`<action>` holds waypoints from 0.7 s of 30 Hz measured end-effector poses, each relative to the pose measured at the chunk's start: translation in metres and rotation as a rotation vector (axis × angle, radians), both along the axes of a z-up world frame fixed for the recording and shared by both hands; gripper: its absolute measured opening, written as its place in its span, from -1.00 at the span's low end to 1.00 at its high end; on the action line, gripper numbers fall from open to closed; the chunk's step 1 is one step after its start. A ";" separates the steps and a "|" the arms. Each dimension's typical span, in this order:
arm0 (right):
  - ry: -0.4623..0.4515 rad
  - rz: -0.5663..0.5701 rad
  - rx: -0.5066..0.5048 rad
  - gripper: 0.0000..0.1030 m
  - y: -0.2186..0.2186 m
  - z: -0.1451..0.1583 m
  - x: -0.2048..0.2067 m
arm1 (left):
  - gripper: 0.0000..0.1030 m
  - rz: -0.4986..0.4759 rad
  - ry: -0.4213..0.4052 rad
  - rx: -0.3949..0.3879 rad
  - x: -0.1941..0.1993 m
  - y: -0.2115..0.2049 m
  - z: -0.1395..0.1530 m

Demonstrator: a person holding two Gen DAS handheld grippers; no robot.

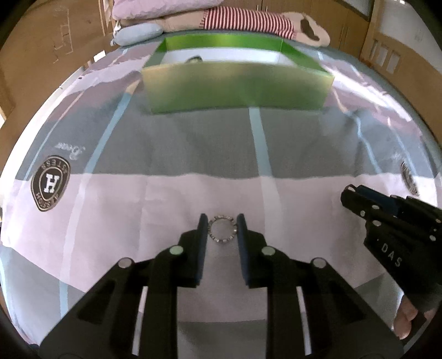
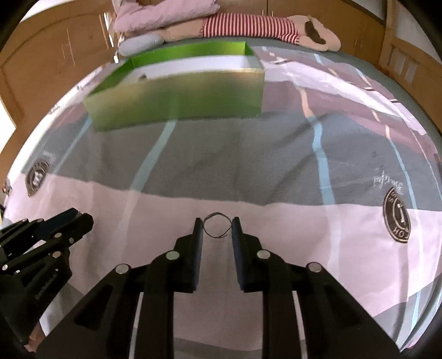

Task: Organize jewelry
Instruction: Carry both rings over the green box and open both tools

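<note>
In the left wrist view a silver beaded bracelet [image 1: 222, 229] stands as a ring between the fingertips of my left gripper [image 1: 221, 225], which touch its two sides. In the right wrist view a thin dark wire bangle [image 2: 217, 225] sits between the fingertips of my right gripper [image 2: 216, 225], which press its sides. Both are just above the pink part of the bedspread. A green open box [image 1: 237, 85] with a white inside stands further back on the bed; it also shows in the right wrist view [image 2: 179, 96]. A small dark item lies inside it [image 1: 194, 59].
The right gripper body [image 1: 392, 221] shows at the right of the left wrist view, the left gripper body [image 2: 41, 240] at the left of the right wrist view. Pillows, a folded quilt and a striped plush toy [image 1: 248, 22] lie at the bed's head. Wooden bed rails flank both sides.
</note>
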State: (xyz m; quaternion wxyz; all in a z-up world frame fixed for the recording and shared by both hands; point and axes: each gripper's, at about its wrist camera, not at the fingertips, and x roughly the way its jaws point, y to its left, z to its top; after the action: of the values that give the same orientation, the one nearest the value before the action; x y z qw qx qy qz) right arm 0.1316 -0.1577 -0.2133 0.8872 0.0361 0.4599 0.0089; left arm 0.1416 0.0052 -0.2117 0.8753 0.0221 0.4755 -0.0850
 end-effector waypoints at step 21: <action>-0.345 -0.037 0.074 -0.59 -0.019 0.200 0.129 | -0.59 0.038 -0.363 -0.045 0.119 0.004 0.203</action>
State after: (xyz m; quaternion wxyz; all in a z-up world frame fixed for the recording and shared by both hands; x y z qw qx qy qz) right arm 0.2609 -0.1771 -0.0133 0.9511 0.0750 0.2993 0.0154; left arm 0.2610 0.0092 -0.0085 0.9484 0.0082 0.3082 -0.0737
